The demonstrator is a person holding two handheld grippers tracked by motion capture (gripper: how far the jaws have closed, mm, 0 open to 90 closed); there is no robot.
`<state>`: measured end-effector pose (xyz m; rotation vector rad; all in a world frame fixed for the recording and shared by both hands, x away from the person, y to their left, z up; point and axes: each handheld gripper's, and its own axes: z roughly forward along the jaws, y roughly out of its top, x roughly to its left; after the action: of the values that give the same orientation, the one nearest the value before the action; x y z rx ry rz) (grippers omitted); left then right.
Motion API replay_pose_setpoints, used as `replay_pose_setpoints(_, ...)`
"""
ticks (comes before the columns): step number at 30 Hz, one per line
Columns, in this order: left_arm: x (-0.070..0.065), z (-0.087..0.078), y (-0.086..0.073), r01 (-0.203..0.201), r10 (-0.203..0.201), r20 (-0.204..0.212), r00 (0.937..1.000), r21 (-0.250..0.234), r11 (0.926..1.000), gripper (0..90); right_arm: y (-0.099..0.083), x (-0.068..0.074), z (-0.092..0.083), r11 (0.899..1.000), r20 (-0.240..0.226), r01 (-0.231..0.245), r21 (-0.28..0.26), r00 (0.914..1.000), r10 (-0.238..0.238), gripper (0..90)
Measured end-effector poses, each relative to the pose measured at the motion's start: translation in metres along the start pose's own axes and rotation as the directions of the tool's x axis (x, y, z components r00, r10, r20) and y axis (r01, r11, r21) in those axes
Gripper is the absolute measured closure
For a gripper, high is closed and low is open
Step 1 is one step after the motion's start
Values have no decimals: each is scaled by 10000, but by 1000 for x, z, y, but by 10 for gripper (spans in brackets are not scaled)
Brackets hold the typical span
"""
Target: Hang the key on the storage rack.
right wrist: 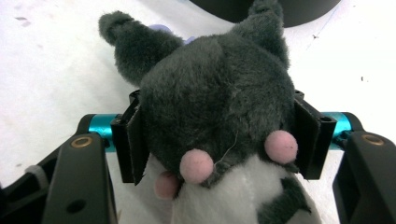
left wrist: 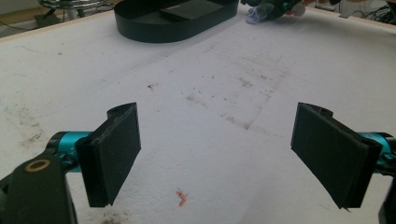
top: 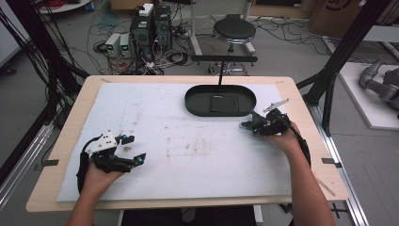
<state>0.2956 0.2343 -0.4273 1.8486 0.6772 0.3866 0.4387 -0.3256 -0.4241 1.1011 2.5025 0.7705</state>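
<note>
The right gripper (right wrist: 219, 135) clamps its fingers (right wrist: 133, 144) on a grey plush toy (right wrist: 219, 107) near the black tray (top: 220, 100); the left gripper (left wrist: 217, 154), fingers spread wide and empty, rests at the counter's (top: 188, 155) near left.

Fuzzy plush toy (right wrist: 219, 107), matt black tray (top: 220, 100), seemingly foam-like stained mat (top: 174, 146).

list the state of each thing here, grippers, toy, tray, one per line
left gripper: open, jaws wide apart, nothing between them, over the white mat
right gripper: shut on the plush toy's head
plush toy: dark grey, pink pompoms, clamped on both sides, beside the tray
black oval tray: on the mat, holds a flat dark rectangle
white mat: flat, stained
</note>
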Motion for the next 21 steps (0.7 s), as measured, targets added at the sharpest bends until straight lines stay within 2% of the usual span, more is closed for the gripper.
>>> replay_pose_setpoints(3, 0, 1, 1, -4, 4, 13, 10000, -25, 10000, 158, 1, 0, -8, 9993, -28, -80, -369, 10000, 79, 340)
replay_pose_setpoints(4, -1, 1, 1, -11, 11, 7, 10000, -6, 10000, 158, 1, 0, -17, 9976, 16, -189, -667, 9998, 191, 341)
replay_pose_setpoints(5, -1, 1, 1, -11, 11, 7, 10000, -6, 10000, 158, 1, 0, -17, 9976, 16, -189, -667, 9998, 191, 341)
replay_pose_setpoints(7, -1, 1, 1, -40, 40, 27, 10000, -41, 10000, 158, 2, -1, -31, 9933, 87, -393, -1088, 9991, 404, 341)
replay_pose_setpoints(9, -2, 0, 2, -22, 22, 37, 10000, -74, 10000, 158, 3, -2, -35, 9934, 133, -380, -1081, 9991, 396, 341)
replay_pose_setpoints(12, -2, 0, 3, -53, 53, 31, 10000, -106, 9999, 158, 9, -3, -50, 9904, 317, -341, -1340, 9988, 386, 341)
replay_pose_setpoints(13, -2, 0, 3, -38, 38, 33, 10000, -125, 9999, 158, 14, -3, -60, 9875, 419, -346, -1539, 9983, 415, 341)
replay_pose_setpoints(21, -3, -2, 5, -64, 65, 48, 10000, -209, 9998, 158, 38, -4, -87, 9776, 744, -343, -2079, 9959, 508, 341)
